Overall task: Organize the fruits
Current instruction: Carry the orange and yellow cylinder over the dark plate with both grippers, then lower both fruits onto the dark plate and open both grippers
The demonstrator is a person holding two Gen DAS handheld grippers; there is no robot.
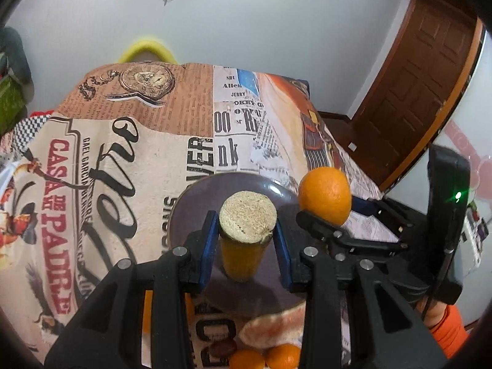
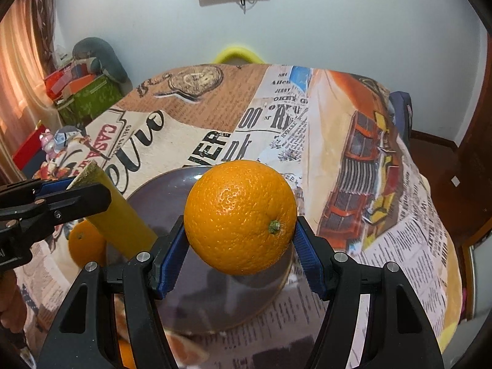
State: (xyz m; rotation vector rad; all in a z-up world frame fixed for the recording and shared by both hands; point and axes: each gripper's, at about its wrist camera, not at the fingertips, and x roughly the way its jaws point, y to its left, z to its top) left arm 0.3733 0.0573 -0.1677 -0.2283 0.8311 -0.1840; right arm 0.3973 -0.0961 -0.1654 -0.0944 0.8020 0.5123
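My left gripper point(image 1: 245, 235) is shut on a yellow cylindrical fruit piece point(image 1: 247, 218) with a tan fibrous cut end, held upright over a dark purple plate point(image 1: 196, 203). To its right, my right gripper point(image 1: 336, 212) carries a large orange point(image 1: 325, 195) beside the plate's rim. In the right wrist view the orange point(image 2: 240, 215) sits between the blue pads of the right gripper point(image 2: 240, 229), above the plate point(image 2: 166, 196). The left gripper point(image 2: 72, 189) comes in from the left with the yellow piece point(image 2: 117, 212) slanting down toward the plate.
A newspaper-print cloth point(image 1: 129, 153) covers the table. Two small oranges point(image 1: 283, 355) and a brown fruit point(image 1: 223, 347) lie near the front edge, and another orange point(image 2: 86, 243) lies left of the plate. A yellow chair back point(image 2: 238, 53) stands behind, a wooden door point(image 1: 412, 98) to the right.
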